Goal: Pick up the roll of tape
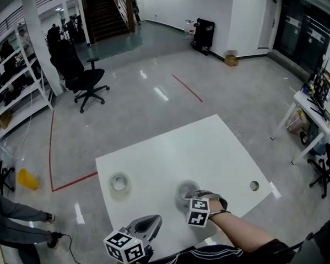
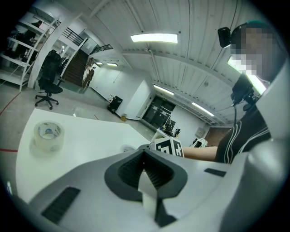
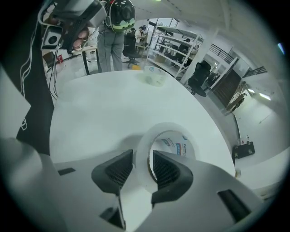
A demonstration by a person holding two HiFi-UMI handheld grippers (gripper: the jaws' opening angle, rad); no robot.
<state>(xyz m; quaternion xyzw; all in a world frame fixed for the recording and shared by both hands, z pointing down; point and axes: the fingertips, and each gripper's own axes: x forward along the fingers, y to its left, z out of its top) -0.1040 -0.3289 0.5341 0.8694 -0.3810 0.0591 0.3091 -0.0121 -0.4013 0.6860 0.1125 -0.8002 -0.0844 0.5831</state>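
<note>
Two clear rolls of tape lie flat on the white table (image 1: 171,147). My right gripper (image 1: 194,198) points steeply down onto the nearer roll (image 1: 184,187). In the right gripper view that roll (image 3: 168,128) has its near wall between the jaws of the right gripper (image 3: 142,165): one jaw is inside the ring, the other outside, and the pads do not visibly press. The second roll (image 1: 119,183) (image 2: 47,134) (image 3: 155,74) sits apart to the left. My left gripper (image 1: 152,221) (image 2: 145,159) hovers at the table's near edge, shut and holding nothing.
A round hole (image 1: 254,186) pierces the table near its right corner. On the floor beyond stand a black office chair (image 1: 86,79), shelving at the left, a yellow object (image 1: 27,179) and a side desk (image 1: 312,107) at the right. A person's legs (image 1: 18,219) are at the left.
</note>
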